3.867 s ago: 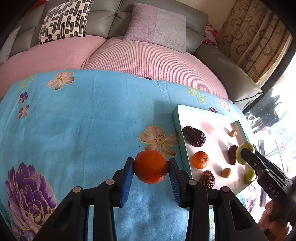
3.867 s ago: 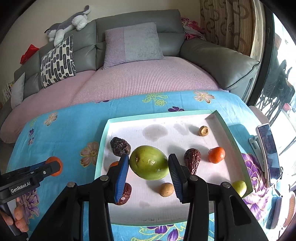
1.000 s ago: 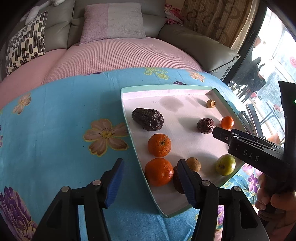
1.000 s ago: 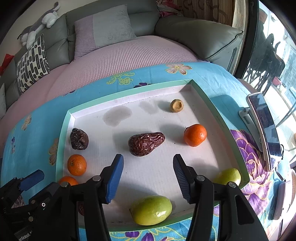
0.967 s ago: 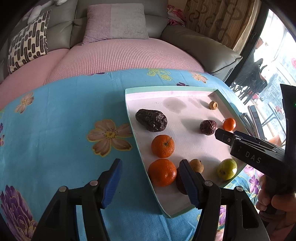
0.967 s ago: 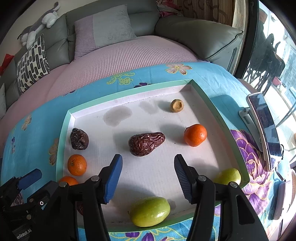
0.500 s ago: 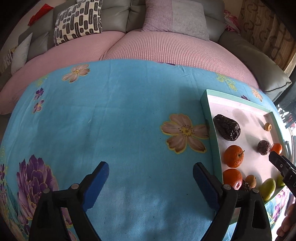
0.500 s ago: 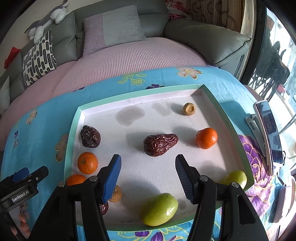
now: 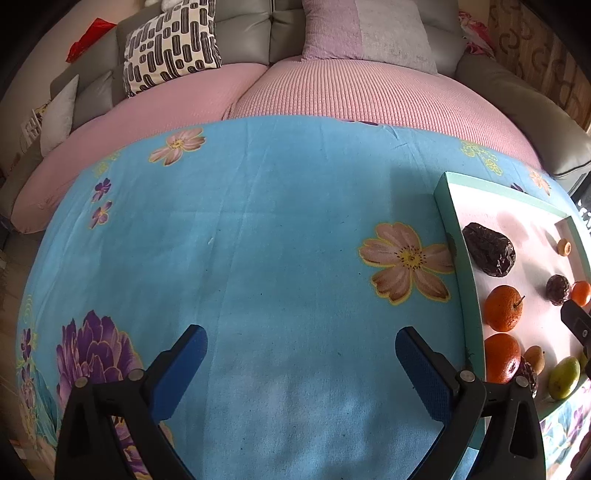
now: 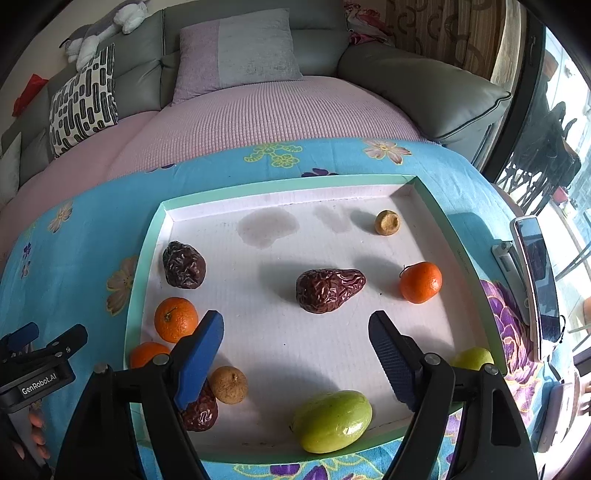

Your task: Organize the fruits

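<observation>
A home living room is showing here: a grey sofa (image 10: 424,85) carrying cushions (image 10: 236,48) and a plush toy (image 10: 99,33), patterned curtains (image 10: 443,26) hanging, a floral blue cloth (image 9: 258,240) covering the table.

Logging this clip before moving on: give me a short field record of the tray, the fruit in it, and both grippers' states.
tray: green-rimmed tray on the blue floral cloth
oranges: three, two by the left wall, one at right
green fruit: large one at near edge, small one in near right corner
left gripper: jaws open, empty, over bare cloth
right gripper: jaws open, empty, over tray
</observation>
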Motion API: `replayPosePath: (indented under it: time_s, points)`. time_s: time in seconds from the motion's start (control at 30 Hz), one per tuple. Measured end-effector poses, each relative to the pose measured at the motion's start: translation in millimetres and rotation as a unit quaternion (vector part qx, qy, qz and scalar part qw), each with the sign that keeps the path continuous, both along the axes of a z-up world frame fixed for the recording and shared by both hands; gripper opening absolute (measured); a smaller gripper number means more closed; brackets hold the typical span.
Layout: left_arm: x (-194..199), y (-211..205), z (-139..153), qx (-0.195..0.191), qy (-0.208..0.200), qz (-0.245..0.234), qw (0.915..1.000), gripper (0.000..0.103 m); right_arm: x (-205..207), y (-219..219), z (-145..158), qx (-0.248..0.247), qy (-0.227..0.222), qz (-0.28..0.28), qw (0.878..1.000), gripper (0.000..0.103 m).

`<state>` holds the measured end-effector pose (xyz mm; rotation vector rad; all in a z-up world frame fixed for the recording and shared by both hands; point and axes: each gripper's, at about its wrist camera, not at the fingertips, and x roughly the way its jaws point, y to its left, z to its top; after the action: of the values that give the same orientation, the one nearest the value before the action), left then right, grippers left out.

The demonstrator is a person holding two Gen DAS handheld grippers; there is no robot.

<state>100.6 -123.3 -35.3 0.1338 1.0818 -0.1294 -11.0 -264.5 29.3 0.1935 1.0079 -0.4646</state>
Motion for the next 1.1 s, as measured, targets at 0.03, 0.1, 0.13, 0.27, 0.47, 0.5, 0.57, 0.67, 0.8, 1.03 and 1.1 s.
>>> replayPosePath:
  time_s: [0.03,0.1,0.13,0.27,0.47,0.5,0.57,0.67,0.8,1.03,1.1]
  points:
    - [0,0,0,0.002,-0.001,-0.001,1.0000,0.103,0,1,0,-0.001,-0.001,0.002,1.000,0.082]
    - [-2,0,2,0.005,-0.005,-0.002,1.0000,0.103,0,2,0,-0.003,-0.003,0.004,1.000,0.099]
    - [-3,0,3,0.006,-0.009,-0.002,0.9999,0.103,0,3,1,-0.005,-0.006,0.005,1.000,0.101]
    - [-4,0,8,0.004,-0.015,-0.011,0.9998,0.103,0,7,4,-0.008,-0.017,0.007,1.000,0.101]
    - [-8,3,17,0.010,-0.032,-0.020,0.9992,0.103,1,15,5,-0.010,-0.020,0.014,1.000,0.101]
    - [-8,4,20,0.012,-0.036,-0.019,0.9991,0.103,1,16,6,-0.011,-0.021,0.015,1.000,0.101]
    - [-12,7,25,0.022,-0.050,-0.005,0.9985,0.103,1,18,7,-0.011,-0.023,0.017,1.000,0.101]
    - [-15,13,31,0.049,-0.061,0.033,0.9964,0.103,1,23,7,-0.014,-0.020,0.021,0.999,0.101]
    - [-18,19,30,0.076,-0.060,0.041,0.9944,0.103,-2,34,7,-0.016,-0.018,0.031,0.999,0.101]
    - [-37,30,38,0.082,-0.074,0.040,0.9930,0.103,-9,67,12,-0.023,-0.023,0.062,0.998,0.101]
    - [-46,36,38,0.074,-0.069,0.042,0.9939,0.103,-14,75,12,-0.024,-0.026,0.063,0.997,0.101]
